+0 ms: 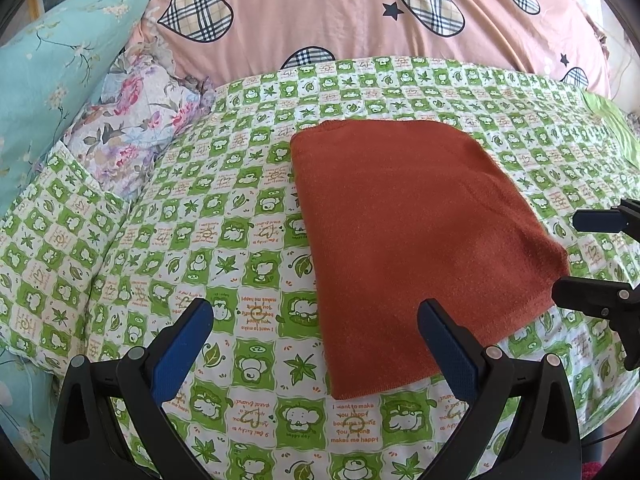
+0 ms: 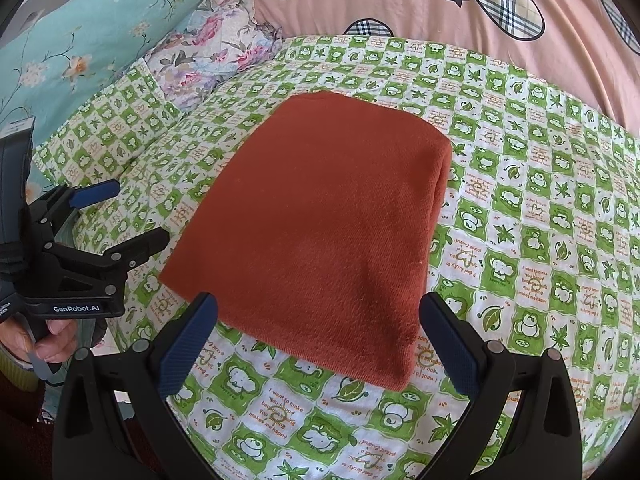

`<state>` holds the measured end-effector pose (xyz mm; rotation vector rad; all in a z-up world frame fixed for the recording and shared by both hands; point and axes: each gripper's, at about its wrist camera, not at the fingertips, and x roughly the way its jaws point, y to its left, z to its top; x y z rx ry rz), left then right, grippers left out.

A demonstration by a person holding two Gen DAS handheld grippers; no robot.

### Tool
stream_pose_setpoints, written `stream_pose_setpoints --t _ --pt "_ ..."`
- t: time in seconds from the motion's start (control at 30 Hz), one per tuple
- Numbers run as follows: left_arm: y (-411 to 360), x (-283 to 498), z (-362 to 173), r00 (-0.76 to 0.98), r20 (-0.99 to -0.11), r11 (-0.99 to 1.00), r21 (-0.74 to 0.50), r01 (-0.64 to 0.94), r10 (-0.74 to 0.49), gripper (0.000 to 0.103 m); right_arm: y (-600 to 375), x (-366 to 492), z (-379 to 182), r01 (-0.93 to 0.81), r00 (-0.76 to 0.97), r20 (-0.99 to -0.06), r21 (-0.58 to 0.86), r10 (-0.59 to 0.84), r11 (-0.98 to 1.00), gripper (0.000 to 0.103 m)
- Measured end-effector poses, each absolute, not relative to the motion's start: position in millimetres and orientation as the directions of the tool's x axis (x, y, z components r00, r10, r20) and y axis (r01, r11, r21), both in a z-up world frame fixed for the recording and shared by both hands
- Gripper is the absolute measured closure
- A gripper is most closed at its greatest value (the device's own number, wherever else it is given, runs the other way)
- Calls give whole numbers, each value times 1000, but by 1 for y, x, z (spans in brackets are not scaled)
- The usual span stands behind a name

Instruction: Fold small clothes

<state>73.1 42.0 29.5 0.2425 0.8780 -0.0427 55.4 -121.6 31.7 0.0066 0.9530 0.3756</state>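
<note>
Rust cloth [image 2: 320, 224] lies folded flat on the bed [image 2: 540, 240]. Both tongs, left [image 1: 316, 332] & right [image 2: 318, 328], spread wide, holding nothing, near its edge, prob. lined up for next fold.

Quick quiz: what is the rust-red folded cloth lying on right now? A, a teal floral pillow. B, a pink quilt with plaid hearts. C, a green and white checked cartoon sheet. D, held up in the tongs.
C: the rust-red folded cloth lies flat on the green and white checked cartoon sheet, and both open tongs are clear of it.
</note>
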Motion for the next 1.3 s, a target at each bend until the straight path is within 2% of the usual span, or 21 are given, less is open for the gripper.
stream_pose_setpoints --t 1.3 --pt "41 84 31 649 -760 971 176 160 31 1 -132 65 32 -297 526 -792 171 310 939 2"
